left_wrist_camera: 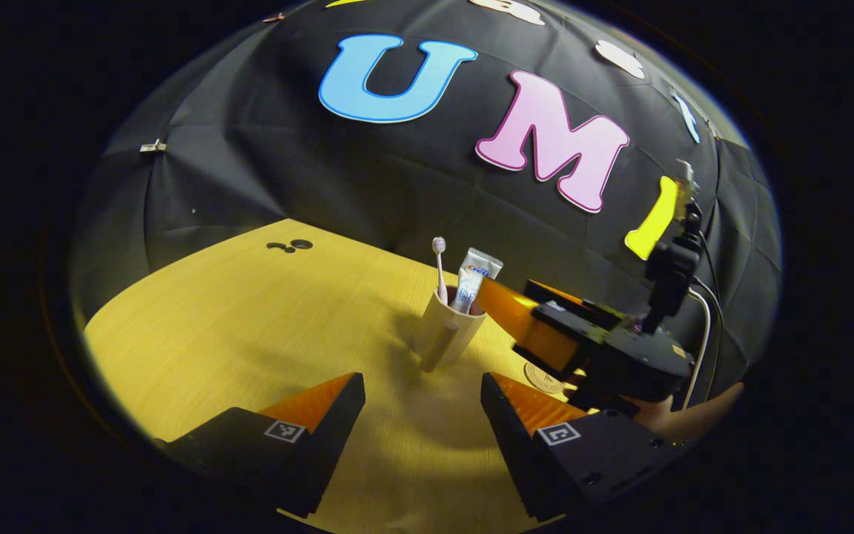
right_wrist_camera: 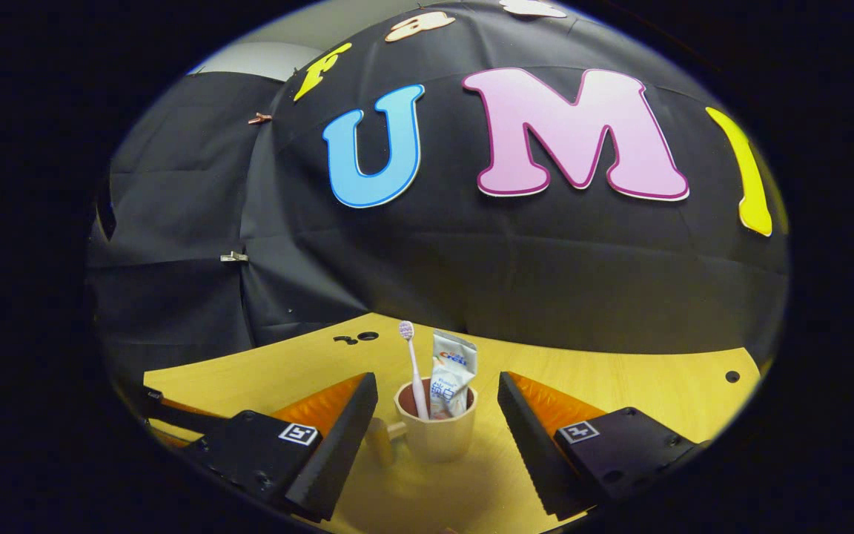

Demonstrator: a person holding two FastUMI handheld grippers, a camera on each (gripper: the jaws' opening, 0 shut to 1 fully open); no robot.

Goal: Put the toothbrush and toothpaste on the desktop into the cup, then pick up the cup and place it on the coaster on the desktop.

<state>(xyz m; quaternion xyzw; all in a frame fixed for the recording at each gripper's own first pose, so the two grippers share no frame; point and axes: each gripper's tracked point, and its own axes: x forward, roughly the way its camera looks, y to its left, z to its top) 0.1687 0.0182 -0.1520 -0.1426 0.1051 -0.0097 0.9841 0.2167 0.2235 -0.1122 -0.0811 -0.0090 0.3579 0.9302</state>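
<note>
A beige cup [left_wrist_camera: 445, 330] stands upright on the yellow wooden desktop [left_wrist_camera: 249, 326], holding a white toothbrush [left_wrist_camera: 439, 267] and a toothpaste tube [left_wrist_camera: 475, 278] that stick out above its rim. My left gripper [left_wrist_camera: 422, 386] is open, short of the cup. In the left gripper view my right gripper [left_wrist_camera: 538, 319] reaches in from the right, one finger close to the cup's side. In the right gripper view the cup [right_wrist_camera: 434, 434], toothbrush [right_wrist_camera: 412, 363] and tube [right_wrist_camera: 451, 374] sit between the spread fingers of my open right gripper [right_wrist_camera: 438, 386], the cup's handle [right_wrist_camera: 379, 439] pointing left. A round coaster [left_wrist_camera: 543, 377] lies partly hidden beneath the right gripper.
The black cloth wall closes off the back of the desktop. Small dark holes mark the desktop far left [left_wrist_camera: 293, 245] and far right [right_wrist_camera: 731, 376]. A hand [left_wrist_camera: 694, 419] holds the right gripper, with a cable [left_wrist_camera: 705, 326] rising behind it. Bare wood stretches left of the cup.
</note>
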